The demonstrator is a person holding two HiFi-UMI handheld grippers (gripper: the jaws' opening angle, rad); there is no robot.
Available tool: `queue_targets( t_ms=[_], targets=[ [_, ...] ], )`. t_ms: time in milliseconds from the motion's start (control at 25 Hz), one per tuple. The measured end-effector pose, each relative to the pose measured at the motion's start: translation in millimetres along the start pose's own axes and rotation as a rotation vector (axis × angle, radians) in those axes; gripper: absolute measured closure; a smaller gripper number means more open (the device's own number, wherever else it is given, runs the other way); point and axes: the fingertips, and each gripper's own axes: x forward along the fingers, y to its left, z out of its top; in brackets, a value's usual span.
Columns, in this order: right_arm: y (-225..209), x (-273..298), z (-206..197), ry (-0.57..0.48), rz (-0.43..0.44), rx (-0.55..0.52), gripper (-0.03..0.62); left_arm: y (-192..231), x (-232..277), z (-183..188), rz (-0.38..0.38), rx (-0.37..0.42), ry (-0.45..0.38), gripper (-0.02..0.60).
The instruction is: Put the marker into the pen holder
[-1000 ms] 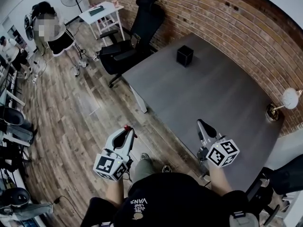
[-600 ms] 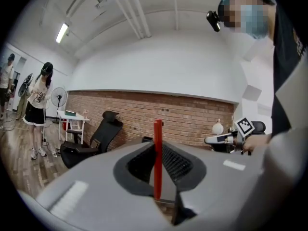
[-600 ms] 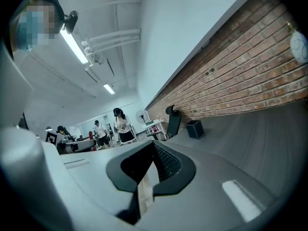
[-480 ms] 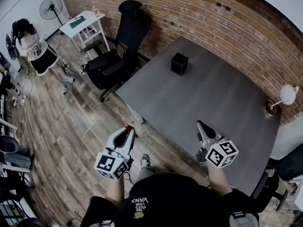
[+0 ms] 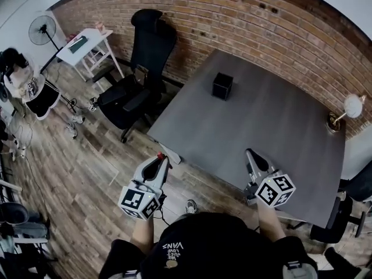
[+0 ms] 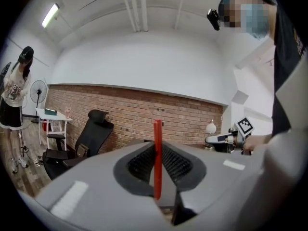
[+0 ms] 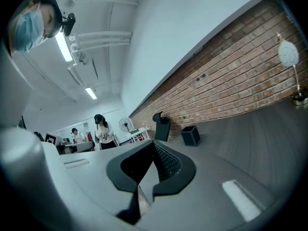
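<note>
1. The left gripper (image 5: 159, 159) is clamping down tight on a red marker (image 6: 157, 158). The marker is standing upright between the closed jaws, with its tip poking out past them.
2. The right gripper (image 5: 251, 156) is holding nothing. In its own view the jaws are pressing together with nothing between them.
3. The pen holder (image 5: 222, 86), a small black cube, is sitting on the gray table (image 5: 273, 127) toward the far left edge. That's at about 1 o'clock from the left gripper and 11 o'clock from the right one, well apart from both.
4. Edges: the left gripper is hanging over the wood floor (image 5: 75, 173), just off the table's near-left corner. The right gripper is hovering right over the near edge.
5. Room to move: the tabletop between the grippers and the pen holder is showing as bare gray.
6. A black office chair (image 5: 142, 63) is crowding the table's left side at 10 o'clock.
7. A small lamp (image 5: 350, 107) is standing at the far right edge, at around 2 o'clock.
</note>
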Motion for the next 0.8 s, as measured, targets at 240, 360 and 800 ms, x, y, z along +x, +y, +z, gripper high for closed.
queue_targets(
  t_ms=[240,360,800],
  targets=[
    [13.3,18.3,-1.5,-0.033,-0.081,0.009,0.594,39.1,9.8,5.4,-0.072,0.016,0.018,0.488],
    [14.1,25.7,-6.4,-0.034,-0.104,0.013,0.594,53.4,19.1,1.9,-0.093,0.011,0.028,0.488],
    [-27.0,55.3,0.6,-0.025,-0.133,0.033,0.594,60.5,89.2,-1.3,-0.133,0.010,0.046,0.488]
  ],
)
